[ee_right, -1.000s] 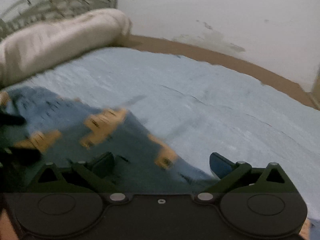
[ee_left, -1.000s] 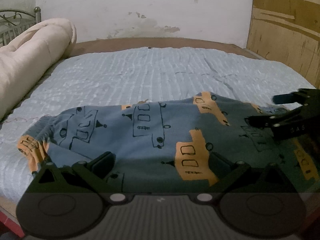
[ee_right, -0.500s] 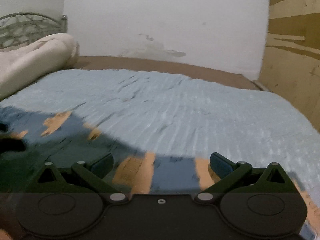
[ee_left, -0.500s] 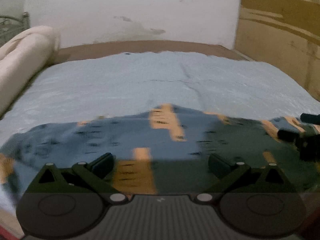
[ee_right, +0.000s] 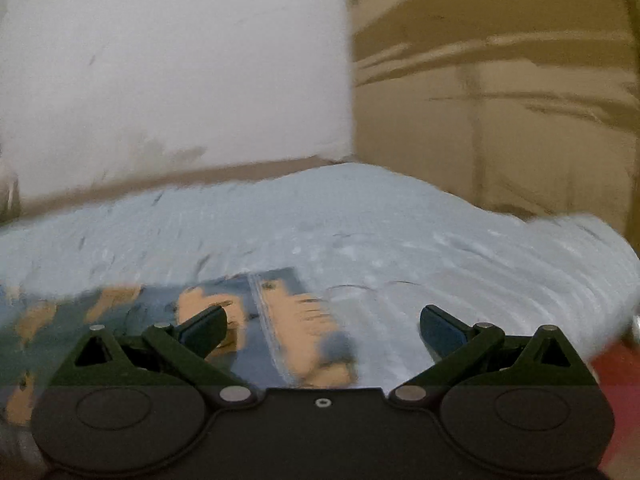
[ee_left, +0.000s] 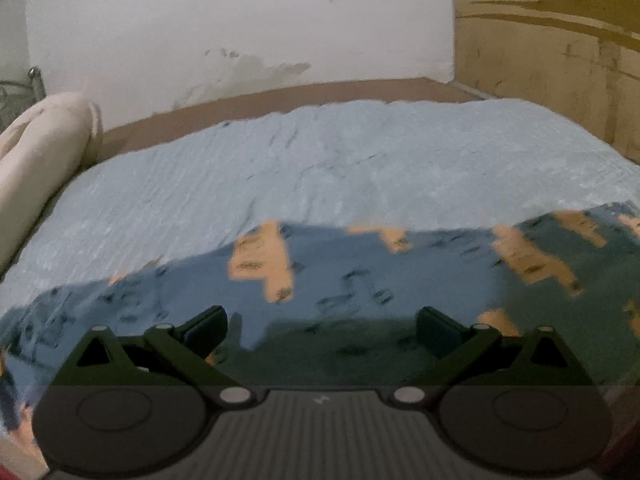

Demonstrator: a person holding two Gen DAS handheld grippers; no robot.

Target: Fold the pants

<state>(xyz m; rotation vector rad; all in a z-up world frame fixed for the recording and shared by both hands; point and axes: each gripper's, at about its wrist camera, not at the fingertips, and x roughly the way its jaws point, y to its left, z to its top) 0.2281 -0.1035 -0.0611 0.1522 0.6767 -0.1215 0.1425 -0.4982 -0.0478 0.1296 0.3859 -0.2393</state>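
Blue pants with orange and black vehicle prints lie flat across the near part of a light blue bed. My left gripper is open and empty, low over the middle of the pants. In the right wrist view the leg end of the pants lies under and left of my right gripper, which is open and empty above it. The view is blurred.
A rolled cream blanket lies along the bed's left side by a metal headboard. A white wall stands behind the bed and a brown wooden panel on the right. A red floor strip shows past the bed's right edge.
Both grippers have swung to the right along the pants. The right gripper has left the left wrist view, and its own view now shows the leg end and the bed's right edge.
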